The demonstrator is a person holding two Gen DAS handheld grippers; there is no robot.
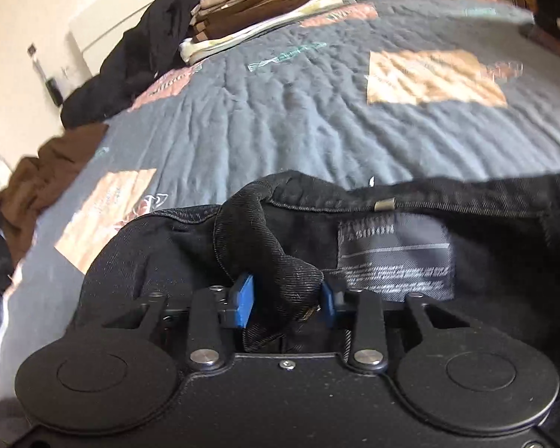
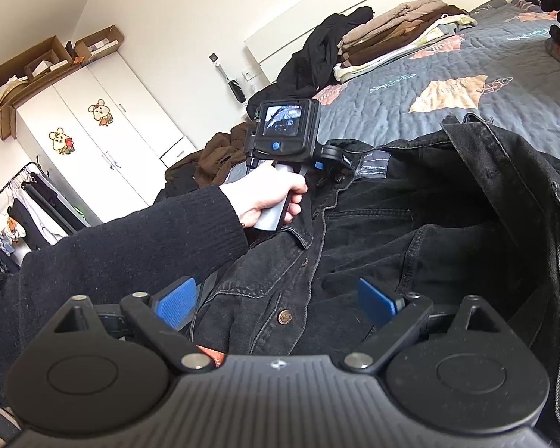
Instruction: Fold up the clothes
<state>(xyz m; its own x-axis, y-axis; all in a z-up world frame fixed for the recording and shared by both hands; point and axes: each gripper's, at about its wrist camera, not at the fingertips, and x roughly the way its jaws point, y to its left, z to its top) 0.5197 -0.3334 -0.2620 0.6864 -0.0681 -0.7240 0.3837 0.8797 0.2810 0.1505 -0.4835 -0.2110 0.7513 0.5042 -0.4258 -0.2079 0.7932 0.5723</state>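
Note:
A black denim jacket (image 1: 149, 254) lies open on the bed, its inside label (image 1: 394, 255) facing up. My left gripper (image 1: 285, 298) is shut on a bunched fold of the collar, which fills the gap between its blue pads (image 1: 244, 298). In the right wrist view a hand in a black sleeve holds the left gripper (image 2: 326, 164) at the collar of the jacket (image 2: 392, 231). My right gripper (image 2: 276, 302) hovers open over the jacket's buttoned front, with its pads wide apart and nothing pressed between them.
The bed has a grey quilt (image 1: 280, 119) with printed patches. A stack of folded clothes (image 2: 399, 33) and a black garment heap (image 2: 317, 56) lie at the head end. A brown garment (image 2: 220, 153) hangs off the bed's side. Beyond it stand a white wardrobe (image 2: 93, 142) and a clothes rack (image 2: 18, 205).

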